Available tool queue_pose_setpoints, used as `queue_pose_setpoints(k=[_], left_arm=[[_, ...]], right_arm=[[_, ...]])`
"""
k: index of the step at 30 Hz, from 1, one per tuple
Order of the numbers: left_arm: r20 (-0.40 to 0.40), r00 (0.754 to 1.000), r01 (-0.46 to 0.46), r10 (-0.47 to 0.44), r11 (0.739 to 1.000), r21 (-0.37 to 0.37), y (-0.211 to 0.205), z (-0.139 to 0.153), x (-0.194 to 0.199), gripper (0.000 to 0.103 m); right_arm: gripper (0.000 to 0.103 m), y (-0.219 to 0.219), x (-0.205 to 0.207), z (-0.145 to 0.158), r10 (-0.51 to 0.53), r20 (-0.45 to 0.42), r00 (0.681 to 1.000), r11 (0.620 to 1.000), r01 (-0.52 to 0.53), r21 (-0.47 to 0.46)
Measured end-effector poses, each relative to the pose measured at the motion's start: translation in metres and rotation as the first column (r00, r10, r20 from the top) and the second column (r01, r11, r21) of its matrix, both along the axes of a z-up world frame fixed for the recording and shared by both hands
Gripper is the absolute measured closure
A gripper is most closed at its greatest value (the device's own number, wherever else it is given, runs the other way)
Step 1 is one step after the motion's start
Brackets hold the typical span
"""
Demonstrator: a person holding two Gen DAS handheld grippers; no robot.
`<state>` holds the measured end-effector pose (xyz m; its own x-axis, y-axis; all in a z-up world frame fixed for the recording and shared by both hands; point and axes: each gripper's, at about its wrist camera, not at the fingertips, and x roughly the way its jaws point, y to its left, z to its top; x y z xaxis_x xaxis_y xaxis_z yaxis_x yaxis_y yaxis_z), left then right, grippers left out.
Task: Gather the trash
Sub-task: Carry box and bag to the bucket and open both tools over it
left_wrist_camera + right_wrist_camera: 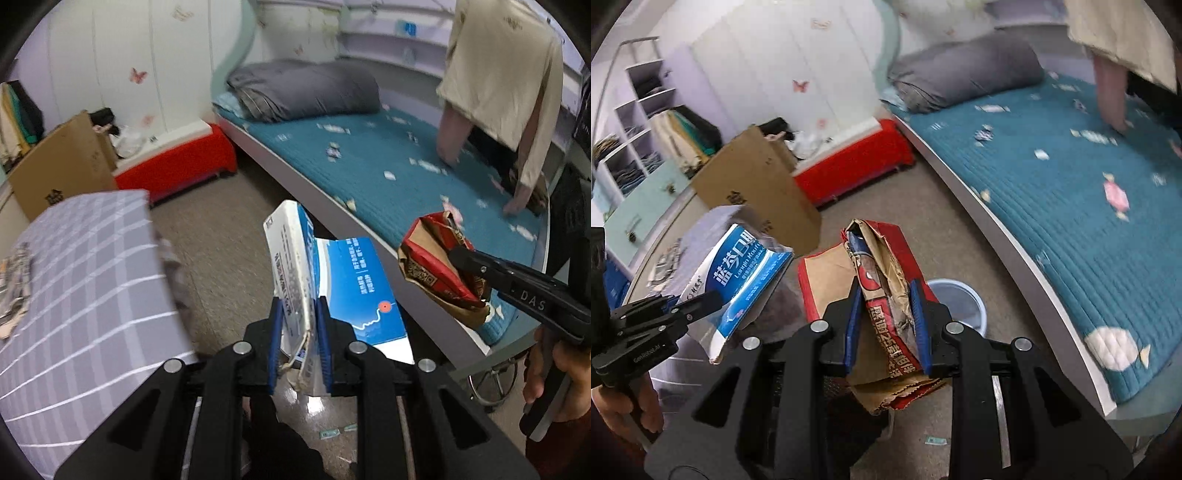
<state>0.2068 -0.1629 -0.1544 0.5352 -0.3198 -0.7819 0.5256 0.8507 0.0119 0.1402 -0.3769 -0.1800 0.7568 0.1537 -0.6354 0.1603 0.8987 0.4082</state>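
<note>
Left gripper (299,317), raised over the floor beside the bed (1071,206), its 2 fingers clamped on a flattened blue-white box (354,288). Right gripper (886,314), nearer the bed, pinching a crumpled red-brown paper bag (882,280) above a pale blue bin (964,302). Beyond: cardboard box (757,184), grey pillow (964,70).

- My left gripper (299,325): matt black plastic, ribbed blue pads (275,339), shiny metal pins.
- The box (295,269) I hold: glossy printed card, torn at the edge.
- The bag (886,295) in my right gripper (886,325): crumpled brown paper, glossy red print.
- Bed (1071,192): quilted teal cloth.
- Bin (964,302): smooth plastic.
</note>
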Motion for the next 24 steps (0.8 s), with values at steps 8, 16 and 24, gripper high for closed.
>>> queue_pose_setpoints(k=[8,16,24], left_arm=[[-0.105,0.994,0.031,-0.023,0.997,0.077,-0.046,-0.056,0.035,0.086],[-0.180,0.984,0.018,-0.004,0.997,0.074,-0.080,-0.092,0.080,0.085],[-0.115,0.992,-0.031,0.049,0.988,0.150,-0.093,-0.105,0.106,0.029]], right_arm=[[0.078,-0.029,0.014,-0.052,-0.068,-0.080,0.994,0.996,0.073,0.056],[0.078,-0.048,0.017,-0.074,-0.149,-0.090,0.985,0.985,0.156,0.075],[0.078,-0.048,0.027,-0.084,-0.193,-0.082,0.978,0.974,0.201,0.104]])
